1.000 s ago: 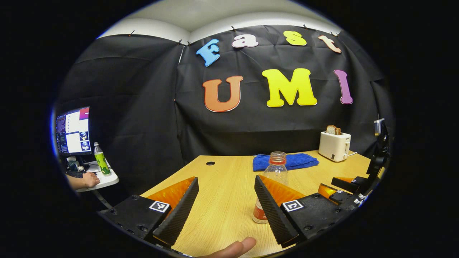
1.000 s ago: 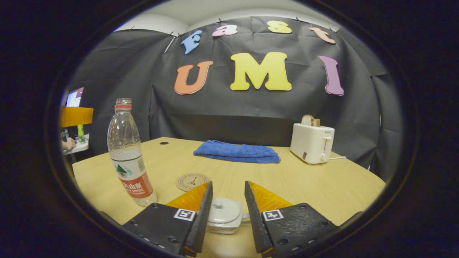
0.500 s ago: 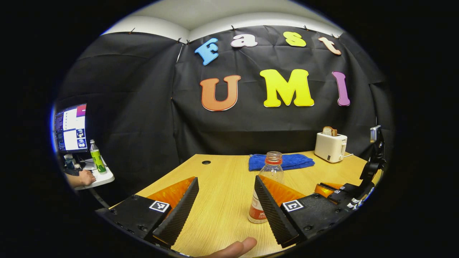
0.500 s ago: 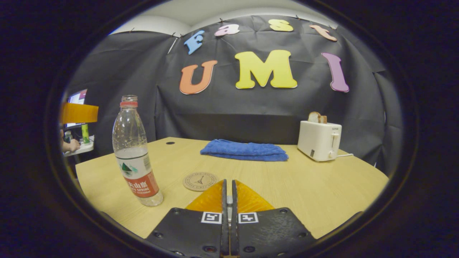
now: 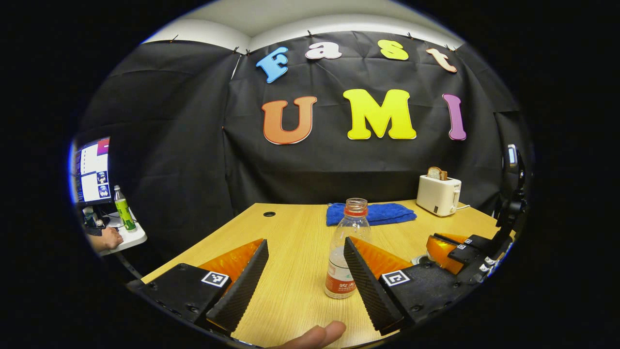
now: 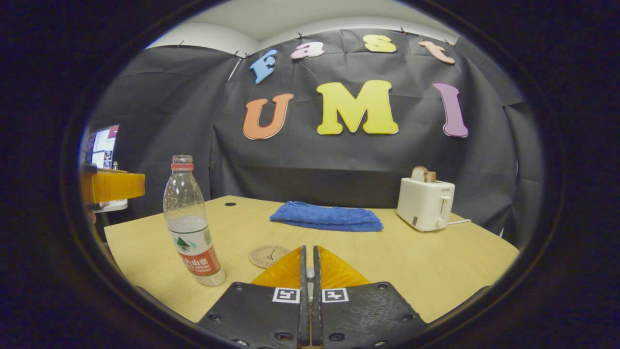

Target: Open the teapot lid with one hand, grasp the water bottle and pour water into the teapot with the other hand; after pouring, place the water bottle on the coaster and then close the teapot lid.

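Left gripper [image 5: 305, 271] fingers spread wide, water bottle [image 5: 345, 252] upright at one o'clock; right gripper [image 6: 308, 271] fingers pressed nearly together, what they pinch hidden.

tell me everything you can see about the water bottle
The water bottle is clear plastic with an orange-red neck ring, no cap, and a label wrapped low on its body. It is partly filled. It stands upright on the wooden table, left of the round coaster, touching only the tabletop. In the left gripper view it stands ahead of the left gripper, whose open fingers do not touch it.
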### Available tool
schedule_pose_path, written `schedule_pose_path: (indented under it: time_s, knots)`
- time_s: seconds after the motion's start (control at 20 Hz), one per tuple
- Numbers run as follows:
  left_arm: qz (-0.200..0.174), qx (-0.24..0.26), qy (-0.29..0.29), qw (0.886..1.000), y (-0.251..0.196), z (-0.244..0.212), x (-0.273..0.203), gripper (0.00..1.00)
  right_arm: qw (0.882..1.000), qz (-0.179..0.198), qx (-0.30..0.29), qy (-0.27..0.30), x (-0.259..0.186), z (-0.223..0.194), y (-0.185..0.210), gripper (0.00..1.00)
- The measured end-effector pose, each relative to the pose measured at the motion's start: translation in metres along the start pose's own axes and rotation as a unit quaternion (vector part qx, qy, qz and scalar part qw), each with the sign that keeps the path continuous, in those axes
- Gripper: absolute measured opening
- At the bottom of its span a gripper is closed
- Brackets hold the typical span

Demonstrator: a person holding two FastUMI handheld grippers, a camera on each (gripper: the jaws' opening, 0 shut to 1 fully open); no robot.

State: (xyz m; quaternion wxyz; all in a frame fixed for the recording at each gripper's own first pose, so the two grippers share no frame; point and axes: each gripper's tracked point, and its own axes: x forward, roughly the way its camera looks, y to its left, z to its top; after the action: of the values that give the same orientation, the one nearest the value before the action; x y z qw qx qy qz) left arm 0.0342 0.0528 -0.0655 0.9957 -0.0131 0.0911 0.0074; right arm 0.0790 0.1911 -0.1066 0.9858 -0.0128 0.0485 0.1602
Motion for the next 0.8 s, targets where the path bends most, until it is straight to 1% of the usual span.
schedule_pose_path:
  time_s: [0.1,0.2,0.4,0.6,0.7,0.8]
  knots:
    - [-0.01,-0.005,-0.004,1.0,-0.011,0.001,-0.004,0.98,1.0,-0.014,-0.01,0.002,-0.01,0.005,-0.016,0.02]
    - [-0.029,-0.011,-0.009,0.999,-0.028,0.003,-0.006,0.98,1.0,-0.018,0.001,-0.006,-0.019,0.014,-0.03,0.02]
    - [-0.035,-0.021,-0.009,0.999,-0.045,-0.004,-0.003,0.98,0.999,-0.042,0.009,-0.005,-0.033,0.024,-0.062,0.02]
    - [-0.05,-0.003,-0.005,0.999,-0.059,-0.021,0.01,0.98,0.998,-0.052,0.016,-0.022,-0.044,0.041,-0.081,0.02]
    - [-0.061,-0.003,-0.007,0.998,-0.067,-0.028,0.018,0.98,0.998,-0.055,0.023,-0.022,-0.044,0.043,-0.088,0.02]
    - [-0.065,-0.01,-0.011,0.998,-0.067,-0.034,0.025,0.98,0.998,-0.055,0.03,-0.021,-0.044,0.043,-0.092,0.02]
